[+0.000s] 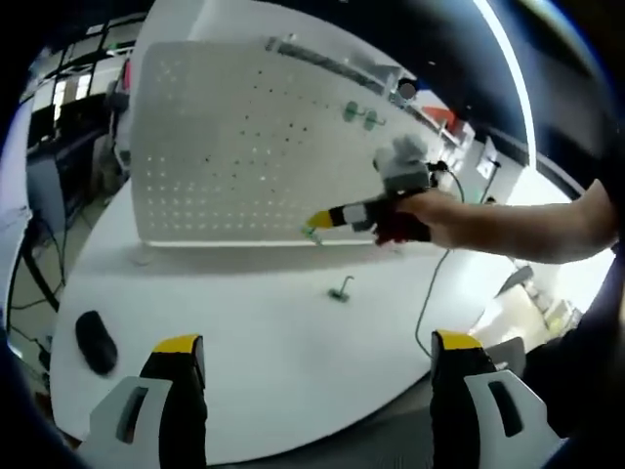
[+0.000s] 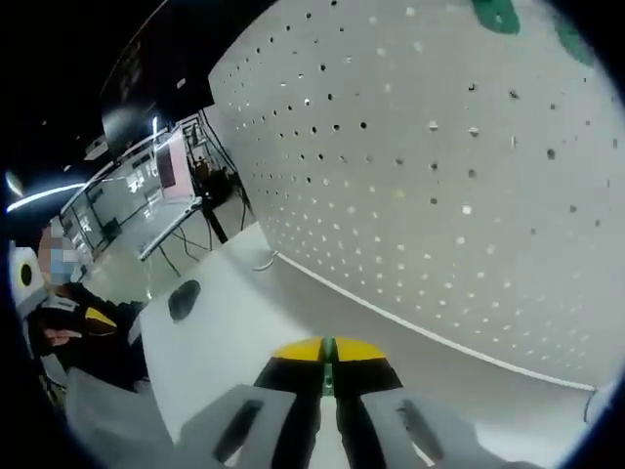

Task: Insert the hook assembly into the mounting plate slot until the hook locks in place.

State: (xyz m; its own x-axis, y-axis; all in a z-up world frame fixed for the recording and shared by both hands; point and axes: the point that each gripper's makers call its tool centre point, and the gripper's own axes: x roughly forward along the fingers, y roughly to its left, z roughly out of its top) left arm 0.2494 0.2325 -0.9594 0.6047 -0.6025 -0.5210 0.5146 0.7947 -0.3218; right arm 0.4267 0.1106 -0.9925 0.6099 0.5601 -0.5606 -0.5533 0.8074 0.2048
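Hook (image 2: 327, 354) in right hand-held gripper (image 2: 327, 363) nears pegboard's (image 2: 439, 176) bottom edge.

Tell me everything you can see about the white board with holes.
The pegboard is a large white panel, apparently painted metal or plastic, with regular rows of small holes. It stands upright near the far edge of the white table. Two green hooks sit near its upper right in the left gripper view. The right gripper, shut on a thin green hook, points at its lower edge; contact cannot be told.
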